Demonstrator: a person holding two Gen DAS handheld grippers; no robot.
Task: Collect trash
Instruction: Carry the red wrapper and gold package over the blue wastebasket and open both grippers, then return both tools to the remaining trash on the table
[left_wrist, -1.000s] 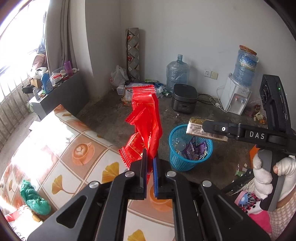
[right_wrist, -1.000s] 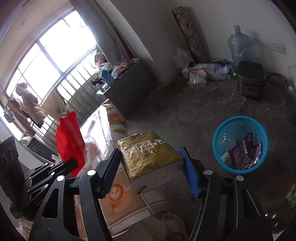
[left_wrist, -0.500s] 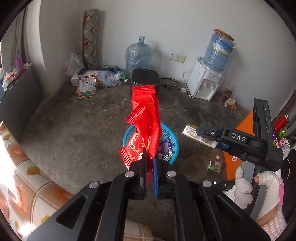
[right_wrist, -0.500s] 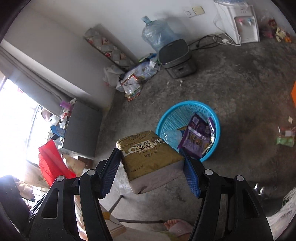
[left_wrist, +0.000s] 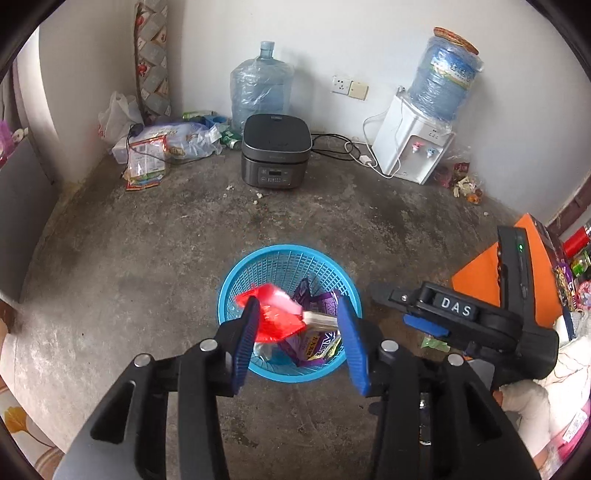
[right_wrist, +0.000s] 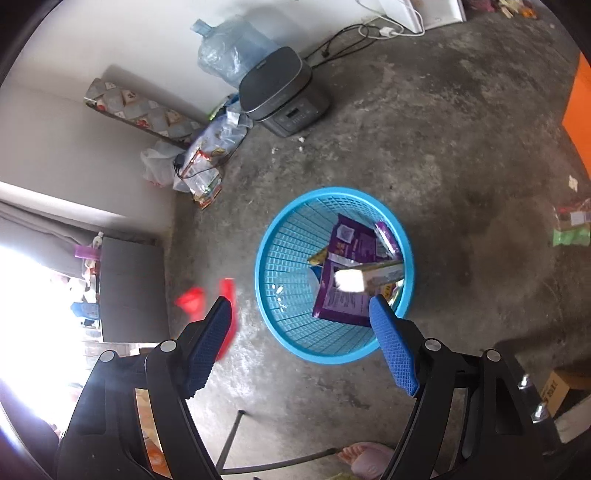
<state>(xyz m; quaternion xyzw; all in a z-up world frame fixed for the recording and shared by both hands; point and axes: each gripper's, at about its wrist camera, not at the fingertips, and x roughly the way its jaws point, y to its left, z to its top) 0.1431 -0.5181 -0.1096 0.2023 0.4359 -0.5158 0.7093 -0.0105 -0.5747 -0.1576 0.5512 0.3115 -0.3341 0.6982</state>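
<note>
On the concrete floor (left_wrist: 147, 258) stands a blue basket (left_wrist: 236, 288) holding purple wrappers (right_wrist: 351, 258). Above it both the left gripper (left_wrist: 299, 332) and right gripper (right_wrist: 301, 343) have jaws spread wide, gripping nothing. A blurred red wrapper (left_wrist: 275, 314) and a boxy gold pack (right_wrist: 369, 277) hang over the basket.

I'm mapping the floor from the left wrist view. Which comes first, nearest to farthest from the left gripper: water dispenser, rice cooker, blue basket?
1. Blue basket, just below the open left gripper.
2. Rice cooker, farther back, mid-floor near the wall.
3. Water dispenser, against the back wall, to the right; only slightly beyond the cooker.
</note>
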